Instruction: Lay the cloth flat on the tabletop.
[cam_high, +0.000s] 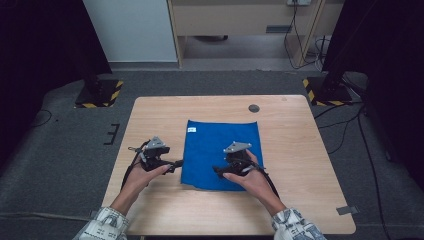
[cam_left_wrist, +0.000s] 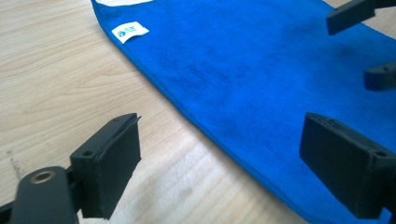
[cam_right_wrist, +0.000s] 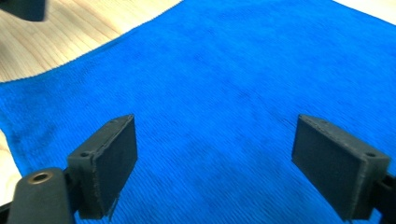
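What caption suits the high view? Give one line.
Both open grippers, left and right, by a flat blue cloth.

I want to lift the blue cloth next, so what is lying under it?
The blue cloth lies flat on the wooden table, which shows all around it. No bump suggests anything beneath, but the covered patch of tabletop is hidden, so a thin, flat item cannot be ruled out.
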